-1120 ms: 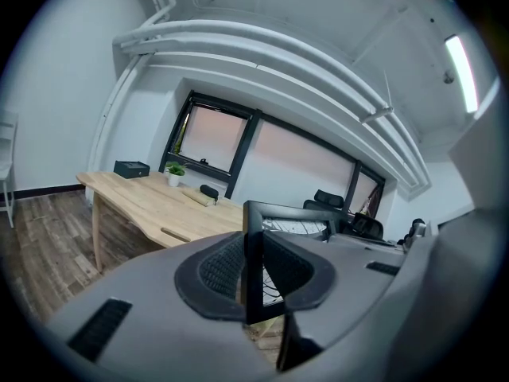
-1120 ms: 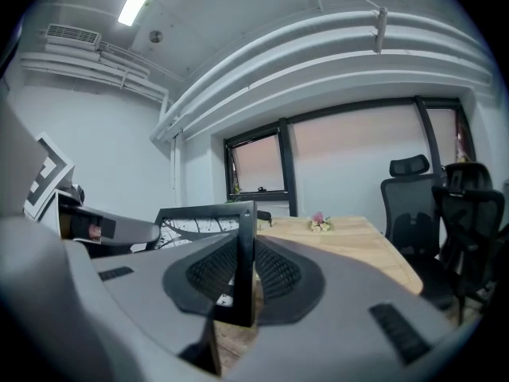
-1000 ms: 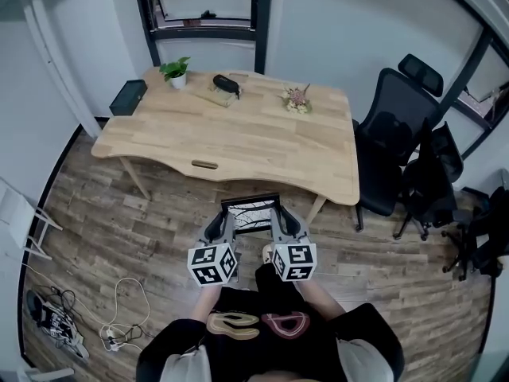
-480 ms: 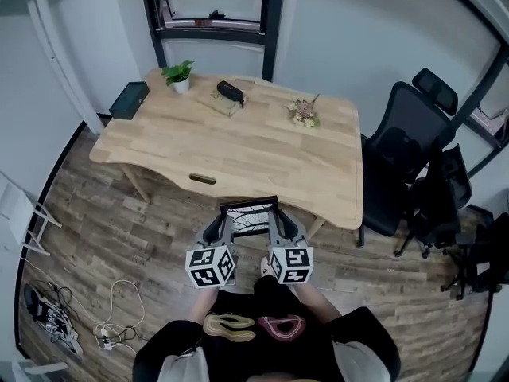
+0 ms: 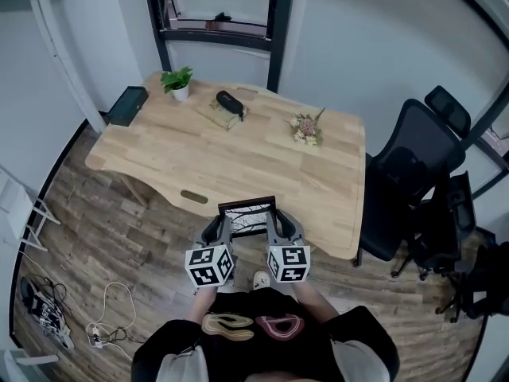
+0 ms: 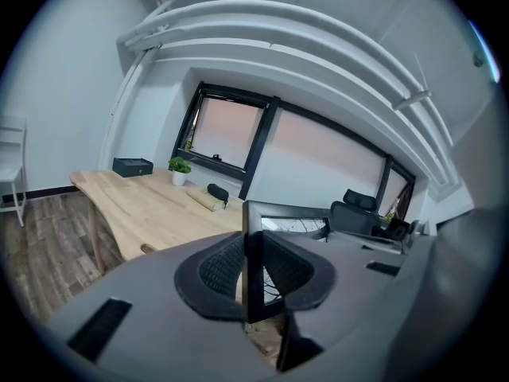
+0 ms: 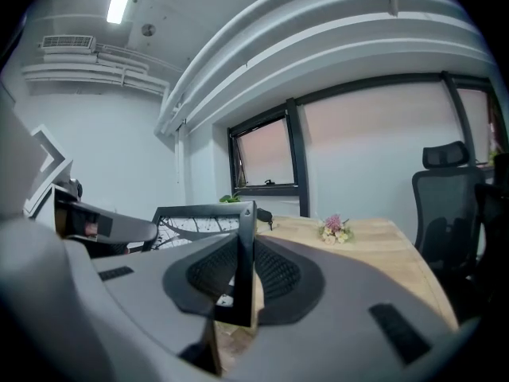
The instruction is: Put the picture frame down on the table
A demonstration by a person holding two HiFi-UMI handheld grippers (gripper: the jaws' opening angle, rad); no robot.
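Pale wood forms the table [image 5: 238, 161], which stands against a grey wall below a dark-framed window [image 5: 219, 6]. Along its far edge sit a small potted plant [image 5: 178, 81], a black pouch [image 5: 230, 102] lying on a flat book [image 5: 213, 114], and a sprig of dried flowers [image 5: 306, 128]. A black box [image 5: 127, 105] sits at the far left corner. Black office chairs [image 5: 406, 173] crowd the right edge, and cables [image 5: 48, 325] lie on the wood-look floor [image 5: 119, 237]. You hold the black picture frame [image 5: 248, 213] over the table's near edge. Your left gripper [image 5: 215, 231] is clamped on its left side and your right gripper [image 5: 281, 228] on its right, each with its jaws narrowed onto the moulding.
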